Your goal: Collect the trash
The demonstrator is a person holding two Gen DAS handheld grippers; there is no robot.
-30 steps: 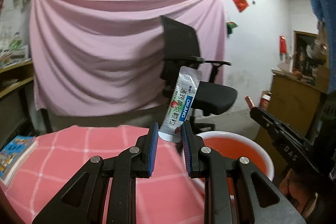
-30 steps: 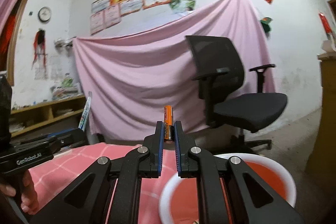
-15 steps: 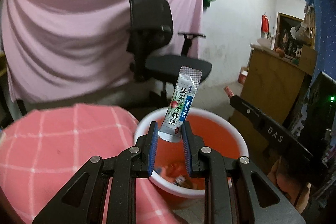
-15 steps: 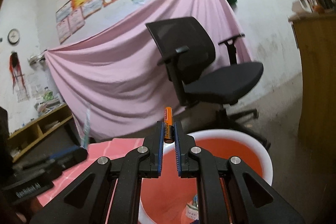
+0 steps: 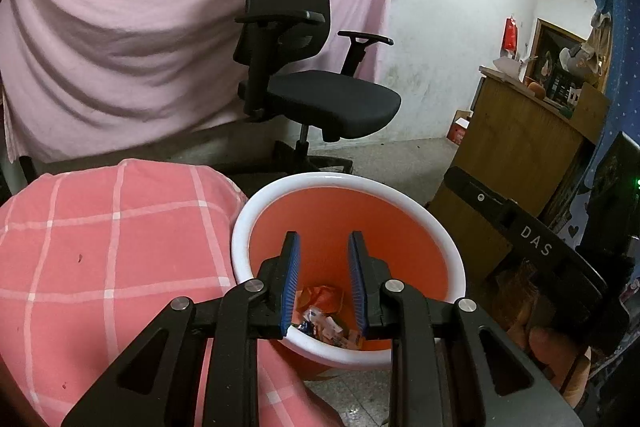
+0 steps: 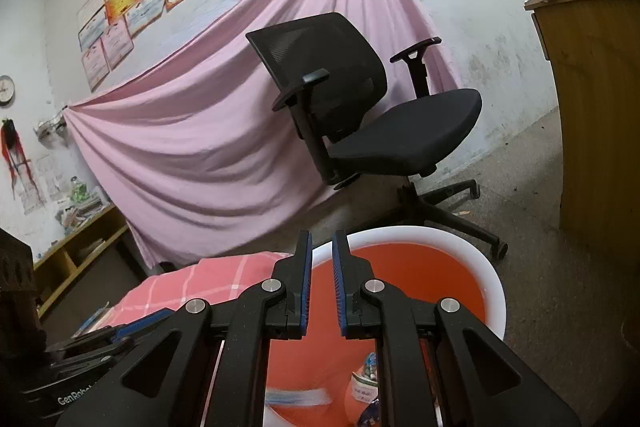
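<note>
Left gripper [image 5: 323,281]: jaws apart, nothing between them, above the bin. Right gripper [image 6: 321,281]: jaws slightly apart, nothing held, over the bin's rim. Orange bin [image 5: 404,223], white-rimmed: wrappers [image 5: 320,311] lie at the bottom. Pink checked tabletop [image 5: 112,247]: touching the bin. Beyond: black office chair [image 5: 312,83], pink drape [image 5: 120,47].

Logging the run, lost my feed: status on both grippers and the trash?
Left gripper open, empty, over orange bin. Right gripper open, empty, above it too. Wrappers at bin bottom. Nothing in the way.
</note>
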